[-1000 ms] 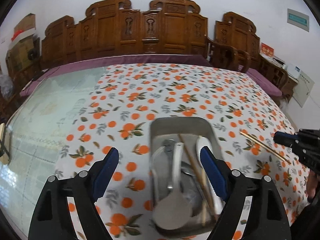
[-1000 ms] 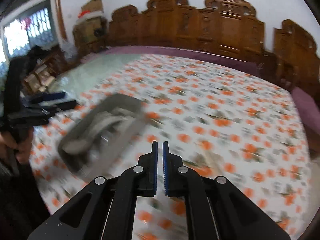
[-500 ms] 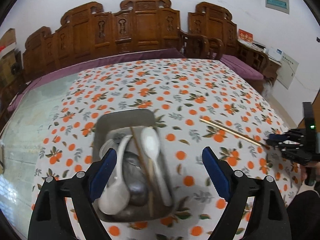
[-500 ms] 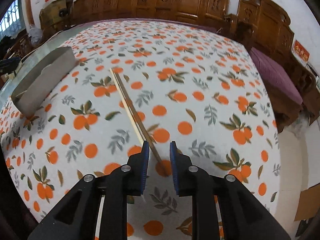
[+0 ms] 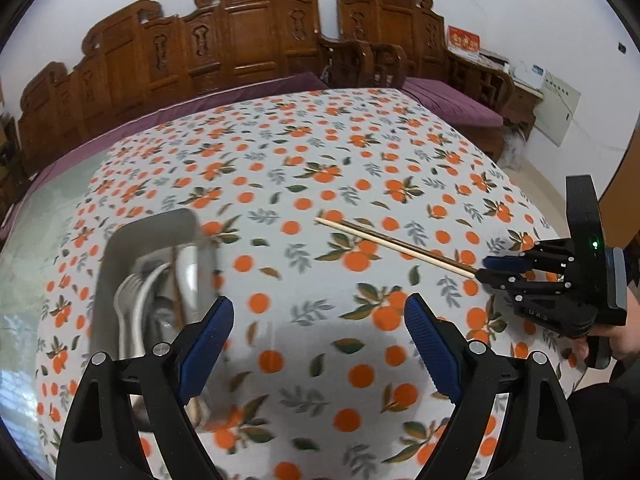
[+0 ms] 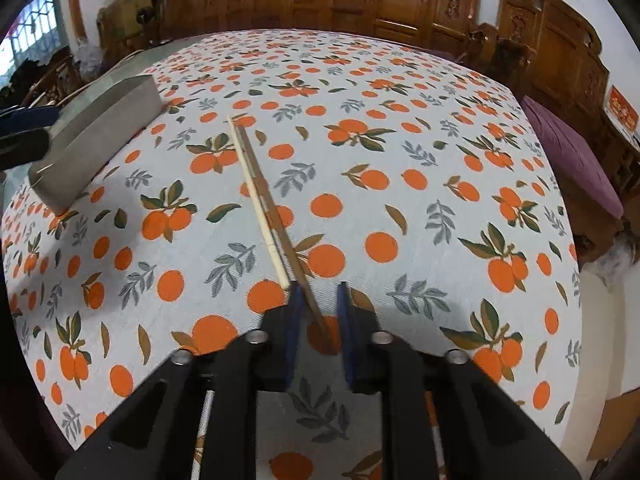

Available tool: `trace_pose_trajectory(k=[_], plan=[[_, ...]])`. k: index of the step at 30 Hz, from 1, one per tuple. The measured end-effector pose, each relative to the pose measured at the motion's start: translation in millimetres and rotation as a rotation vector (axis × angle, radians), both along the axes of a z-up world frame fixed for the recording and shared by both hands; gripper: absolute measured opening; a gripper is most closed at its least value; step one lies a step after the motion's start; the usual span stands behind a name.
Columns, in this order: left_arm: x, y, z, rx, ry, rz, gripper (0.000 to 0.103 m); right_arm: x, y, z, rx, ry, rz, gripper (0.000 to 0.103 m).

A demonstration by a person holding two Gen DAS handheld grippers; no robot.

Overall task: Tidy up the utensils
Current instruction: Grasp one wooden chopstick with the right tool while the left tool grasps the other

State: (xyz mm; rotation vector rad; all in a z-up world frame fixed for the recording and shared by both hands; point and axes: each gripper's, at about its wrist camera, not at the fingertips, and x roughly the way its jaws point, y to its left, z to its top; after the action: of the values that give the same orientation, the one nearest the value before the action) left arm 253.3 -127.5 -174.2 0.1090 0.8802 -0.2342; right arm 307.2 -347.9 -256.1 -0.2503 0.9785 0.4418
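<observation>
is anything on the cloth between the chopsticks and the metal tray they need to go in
Nothing visible does. The chopsticks lie flat with only bare tablecloth between them and the metal tray off to their left. The right claw straddles their near end, not yet closed. The left claw hangs open beside the tray.

Orange-print tablecloth (image 5: 340, 184); carved wooden chairs (image 5: 248, 40); purple cushion (image 6: 576, 160).

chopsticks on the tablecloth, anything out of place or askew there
Yes. The chopsticks lie loose on the tablecloth, apart from the metal tray that holds the other utensils. The pair is uneven: the pale stick ends just short of the right hand-held gripper, while the darker one runs on between its open fingers.
</observation>
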Motion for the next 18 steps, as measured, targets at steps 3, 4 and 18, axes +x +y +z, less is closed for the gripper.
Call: trace_pose_trajectory(k=[3, 4, 18], plan=[[7, -14, -8, 0.006, 0.019, -0.004, 0.084, 1, -5, 0, 0.037, 0.012, 0.002, 0.005], [10, -20, -13, 0.011, 0.028, -0.004, 0.084, 1, -9, -1, 0.056, 0.019, -0.002, 0.005], [68, -72, -53, -0.023, 0.144, 0.044, 0.084, 6, -43, 1, 0.055, -0.031, -0.165, 0.005]])
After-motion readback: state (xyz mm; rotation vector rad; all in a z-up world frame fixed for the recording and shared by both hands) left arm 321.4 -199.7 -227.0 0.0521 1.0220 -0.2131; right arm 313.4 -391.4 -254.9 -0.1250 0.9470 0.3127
